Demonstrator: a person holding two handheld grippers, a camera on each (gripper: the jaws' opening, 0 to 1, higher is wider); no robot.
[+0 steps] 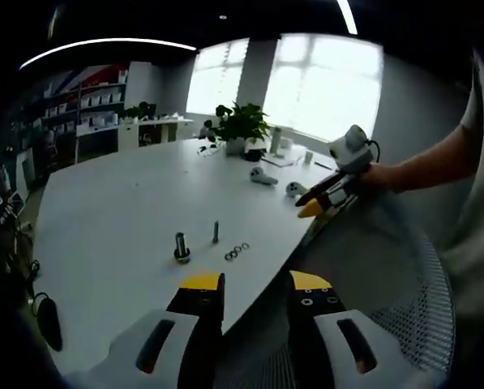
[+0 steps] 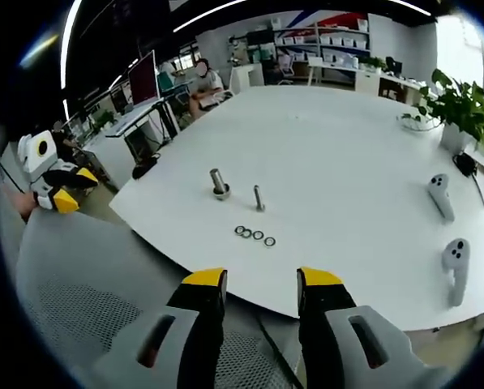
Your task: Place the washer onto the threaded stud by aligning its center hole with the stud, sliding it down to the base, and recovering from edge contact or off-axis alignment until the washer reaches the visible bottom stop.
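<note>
A short threaded stud stands upright on the white table. Beside it stands a thicker bolt on a wide base. Several small washers lie in a row near the table's edge, close to both. My left gripper is open and empty, short of the table edge. My right gripper is open and empty too, held off the table over a chair. Each gripper appears in the other's view: the right gripper in a hand, the left gripper at the far left.
Two white hand controllers lie on the table. A potted plant stands at its far side. A grey mesh chair back sits below the grippers. A person sits at a desk behind.
</note>
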